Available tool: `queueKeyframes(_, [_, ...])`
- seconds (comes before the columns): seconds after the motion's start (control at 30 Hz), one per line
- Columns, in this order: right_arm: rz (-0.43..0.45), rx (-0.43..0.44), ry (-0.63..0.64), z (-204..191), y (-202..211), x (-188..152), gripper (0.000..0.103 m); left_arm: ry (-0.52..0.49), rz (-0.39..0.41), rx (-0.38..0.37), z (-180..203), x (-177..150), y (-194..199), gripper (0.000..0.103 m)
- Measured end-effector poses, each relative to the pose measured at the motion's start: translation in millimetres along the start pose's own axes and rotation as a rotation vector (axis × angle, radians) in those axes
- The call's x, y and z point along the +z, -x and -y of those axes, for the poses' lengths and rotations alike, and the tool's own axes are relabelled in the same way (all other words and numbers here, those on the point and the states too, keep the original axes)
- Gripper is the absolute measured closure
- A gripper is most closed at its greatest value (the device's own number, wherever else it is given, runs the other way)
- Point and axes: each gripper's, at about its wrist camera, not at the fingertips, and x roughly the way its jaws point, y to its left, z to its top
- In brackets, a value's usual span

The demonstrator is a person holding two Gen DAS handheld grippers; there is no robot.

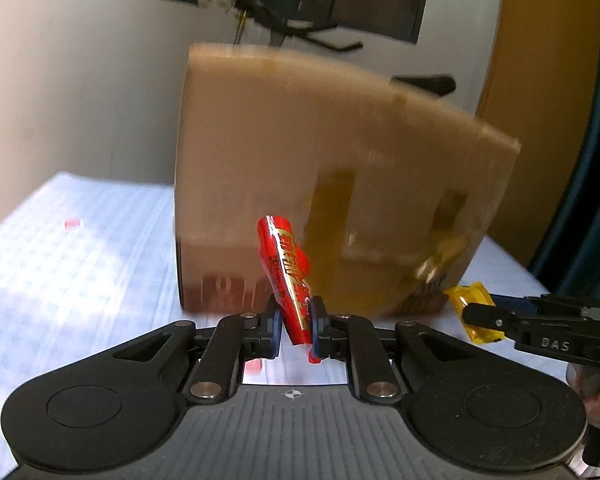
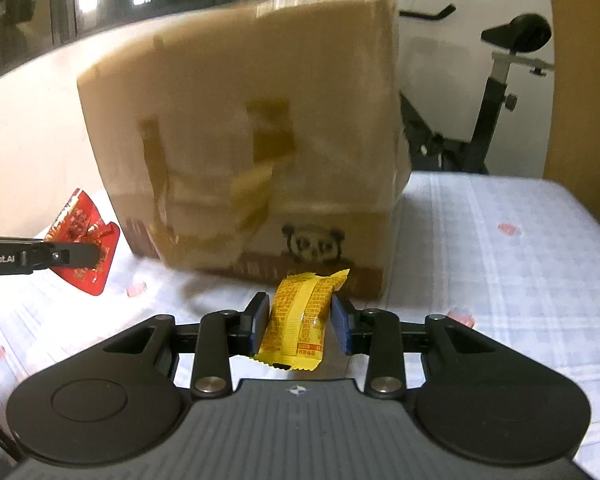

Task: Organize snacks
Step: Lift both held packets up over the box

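My left gripper [image 1: 296, 322] is shut on a red snack packet [image 1: 286, 276] and holds it upright above the table, in front of a tall cardboard box [image 1: 332, 184]. My right gripper [image 2: 300, 320] is shut on a yellow snack packet [image 2: 300, 316] in front of the same box [image 2: 244, 132], which has a panda print low on its side. The right gripper with the yellow packet [image 1: 474, 312] shows at the right of the left wrist view. The left gripper with the red packet [image 2: 82, 254] shows at the left of the right wrist view. The box's top is out of sight.
The table wears a white and blue checked cloth [image 2: 500, 264] with small red marks. A black exercise bike [image 2: 496, 92] stands behind the table at right. A white wall [image 1: 80, 92] and dark windows lie behind the box.
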Motion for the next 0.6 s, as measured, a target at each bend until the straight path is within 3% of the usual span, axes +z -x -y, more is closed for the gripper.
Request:
queueKeyframes(0.37, [0.185,0.021,0.002,-3,57,69,0.067,-0.073,0.149,-0.06,20,71,36,0.088])
queueKeyframes(0.6, [0.234,0.036,0.061,-5,60,115,0.067,-0.083,0.191,-0.086,31,107,37,0.088])
